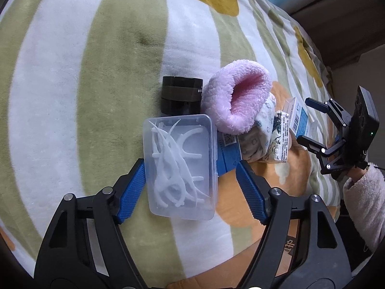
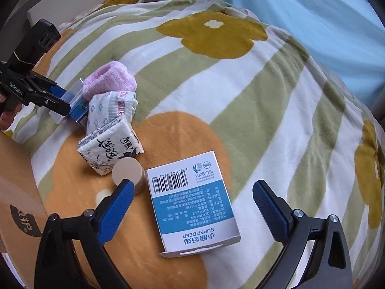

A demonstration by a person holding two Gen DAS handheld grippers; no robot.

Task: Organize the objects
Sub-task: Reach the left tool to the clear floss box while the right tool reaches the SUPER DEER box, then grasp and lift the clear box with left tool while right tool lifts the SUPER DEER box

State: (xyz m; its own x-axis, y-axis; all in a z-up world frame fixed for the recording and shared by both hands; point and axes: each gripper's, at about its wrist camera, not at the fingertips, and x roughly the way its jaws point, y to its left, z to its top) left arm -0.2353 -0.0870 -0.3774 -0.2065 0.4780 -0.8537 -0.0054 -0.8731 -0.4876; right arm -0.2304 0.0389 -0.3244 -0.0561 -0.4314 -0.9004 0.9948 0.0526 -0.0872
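A clear plastic box of white floss picks lies on the striped blanket. My left gripper straddles it, open: the left pad is at the box's edge and the right pad stands off it. In the right wrist view a blue-and-white carton lies between the fingers of my right gripper, which is open with gaps on both sides. The left gripper shows at the far left around the clear box. The right gripper shows at the right edge of the left wrist view.
A dark jar, a pink fluffy sock, a patterned sock and a tissue pack crowd behind the clear box. A beige round lid touches the carton's left. A cardboard box borders the blanket.
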